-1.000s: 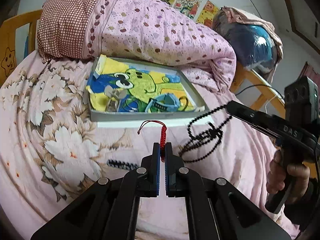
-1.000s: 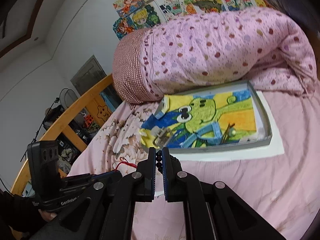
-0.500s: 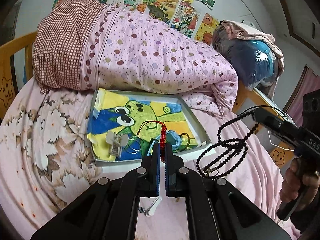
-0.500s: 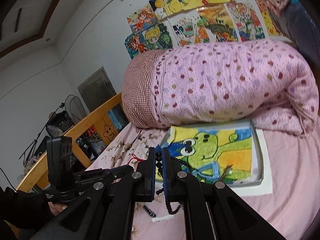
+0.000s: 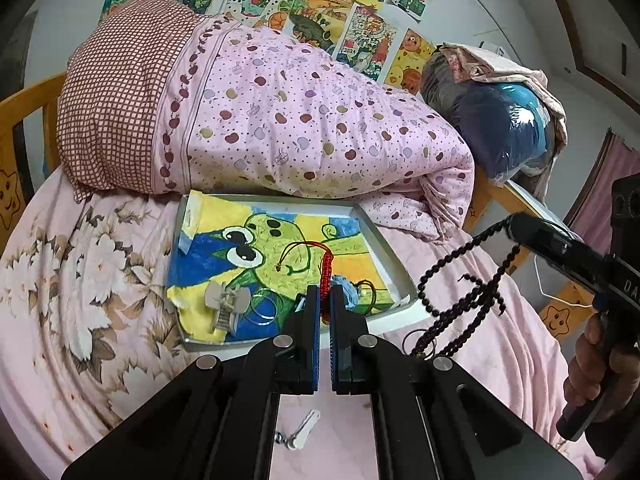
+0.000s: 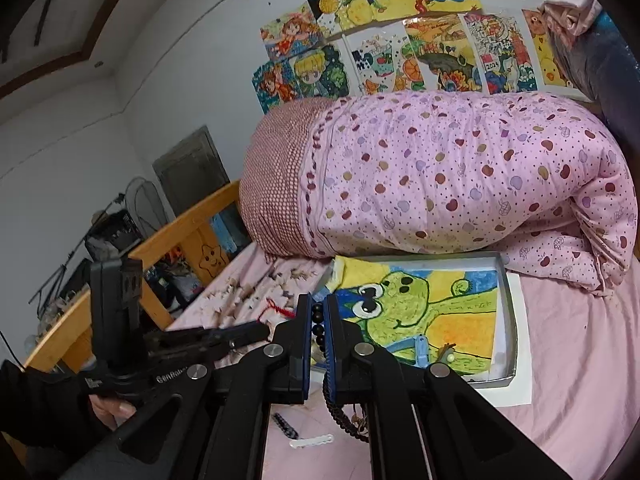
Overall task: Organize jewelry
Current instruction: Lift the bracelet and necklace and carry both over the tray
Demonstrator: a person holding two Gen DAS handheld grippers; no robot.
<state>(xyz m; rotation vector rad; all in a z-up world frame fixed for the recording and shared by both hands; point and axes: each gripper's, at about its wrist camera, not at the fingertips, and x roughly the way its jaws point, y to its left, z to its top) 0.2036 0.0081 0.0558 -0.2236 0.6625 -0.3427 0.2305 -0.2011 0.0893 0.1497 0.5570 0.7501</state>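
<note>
Two pieces of jewelry are held in the air above a pink bed [image 5: 460, 364], so the carrying step toward the tray appears to be in hand. The left gripper [image 5: 325, 300] is seen with its fingers closed on a red braided cord bracelet [image 5: 327, 270], whose loop arches up over the shallow grey tray [image 5: 394, 258] lined with a frog drawing. The right gripper [image 6: 318, 320] is closed on a string of dark prayer beads [image 6: 319, 322], which hangs in long loops beside the tray's near right corner in the left wrist view. Already in the tray are a grey hair clip [image 5: 226, 304], thin ring bangles [image 5: 266, 306] and a blue piece that is partly hidden behind the left fingers. Next, each piece would probably need to be brought over a bare part of the tray, lowered and released. On the bed below, a small white item [image 5: 302, 434] and a dark braided piece [image 6: 285, 426] remain, too small to identify surely. A rolled pink quilt [image 5: 312, 128] lies behind the tray.
</note>
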